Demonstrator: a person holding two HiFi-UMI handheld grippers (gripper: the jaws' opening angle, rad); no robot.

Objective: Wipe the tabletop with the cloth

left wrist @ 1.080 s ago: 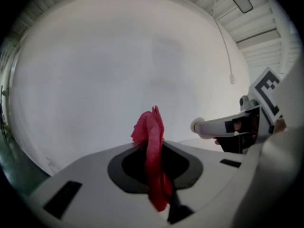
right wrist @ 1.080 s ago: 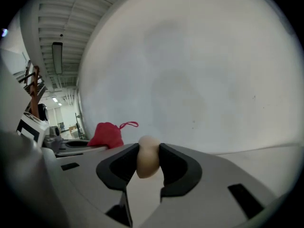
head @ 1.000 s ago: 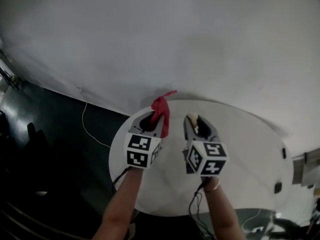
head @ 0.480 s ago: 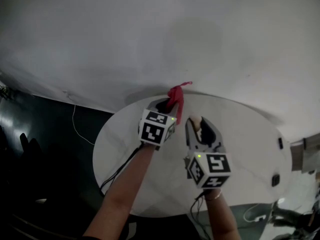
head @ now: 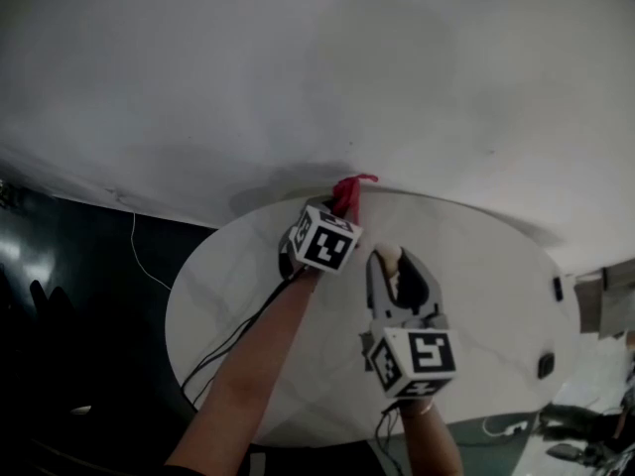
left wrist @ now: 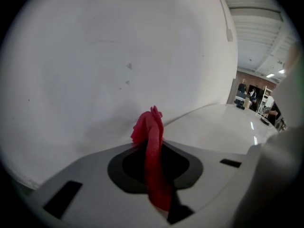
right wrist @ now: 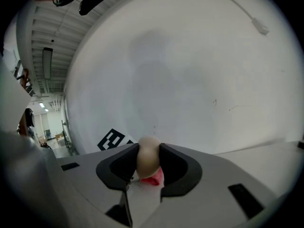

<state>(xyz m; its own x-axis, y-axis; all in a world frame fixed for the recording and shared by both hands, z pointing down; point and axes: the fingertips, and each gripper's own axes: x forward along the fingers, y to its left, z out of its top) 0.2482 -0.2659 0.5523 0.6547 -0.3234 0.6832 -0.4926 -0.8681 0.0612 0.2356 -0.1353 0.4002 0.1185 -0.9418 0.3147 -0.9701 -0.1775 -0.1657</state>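
There are two tongs, one in each hand, over a single round white worktop [head: 476, 266]. Each carries one marker cube, so there are two cubes; their faces bear black-and-white square patterns, the only print in view, and none of it reads as letters or words.

The left tongs [head: 335, 206] [left wrist: 154, 163] are clamped on the one cloth [head: 347, 190] [left wrist: 151, 141], a red strip bunched narrow between the jaws. It runs up through the gap and ends in a crumpled tuft just past the jaw tips. In the head view that tuft sits at the worktop's far rim, close to the white wall [head: 317, 67] ahead of the tongs; whether it touches the surface cannot be told.

The right tongs [head: 397, 271] [right wrist: 148, 164] lie nearer the person, just to the right of the left tongs and apart from them. Their jaws are closed on one pale rounded thing [head: 387, 258] [right wrist: 148, 156], cream-coloured and egg-like, pinched on both sides. A small pink-red bit [right wrist: 153, 178] shows directly under it, inside the jaws. The left tongs' marker cube [right wrist: 114, 139] shows to the left, beyond the right tongs' left jaw.

Two small dark things [head: 558, 288] [head: 544, 365] sit by the worktop's right rim, well to the right of the right tongs; they are too small to identify.
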